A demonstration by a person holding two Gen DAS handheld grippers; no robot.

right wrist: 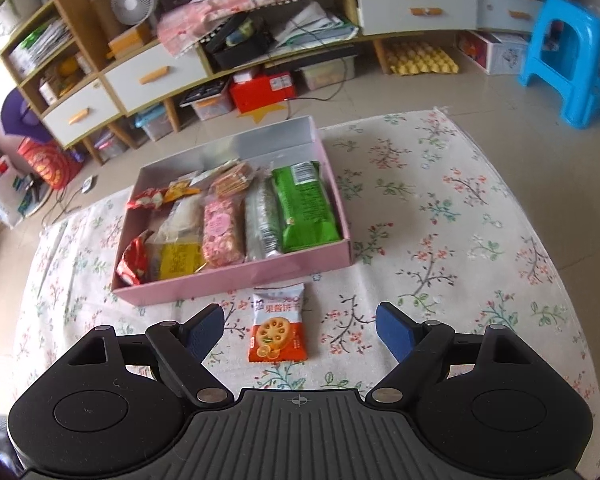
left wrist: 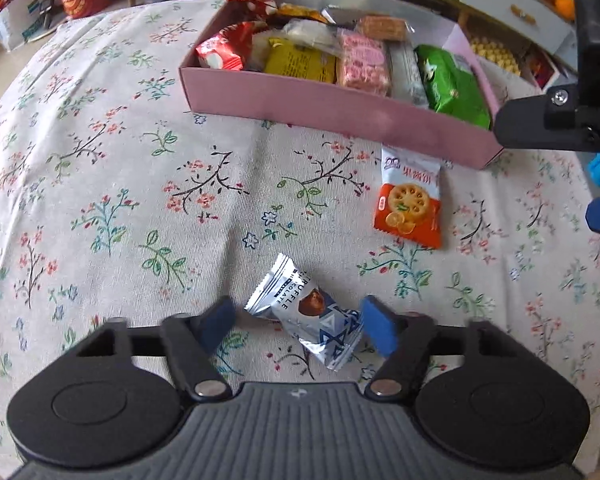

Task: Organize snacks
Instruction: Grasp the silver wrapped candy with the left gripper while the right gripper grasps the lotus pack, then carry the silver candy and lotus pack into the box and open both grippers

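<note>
Your left gripper (left wrist: pixel 298 326) is spread wide, blue ribbed pads (left wrist: pixel 216 322) either side of the truffle chocolate packet (left wrist: pixel 306 314), not clamped. The packet is glossy silver-blue foil, pillow shape with crimped ends, lying skewed on the cloth; its lower end sits close to the pad at 3 o'clock, and you can't tell if they touch. The gripper points forward over the table, toward the box at 12 o'clock.

Your right gripper (right wrist: pixel 300 330) is also released, pads far apart, aimed at the biscuit packet (right wrist: pixel 278 326) that lies flat between and ahead of the fingers, nothing touching it. It's a flat rectangular sachet, white top, orange bottom, with a round holed cookie printed on it. In the left wrist view it (left wrist: pixel 410 200) sits at 1 o'clock from the chocolate, just below the box wall.

The pink box (right wrist: pixel 236 280) is shallow matte cardboard, rectangular, with a pale inside. It's packed with wrapped snacks: a green crinkly bag (right wrist: pixel 306 208) at its right side, a pink speckled bar (right wrist: pixel 222 232), a yellow packet (right wrist: pixel 180 260) and red wrappers (right wrist: pixel 134 260) at its left side.

The tablecloth (right wrist: pixel 440 240) is a coarse off-white weave with a floral twig print.
</note>
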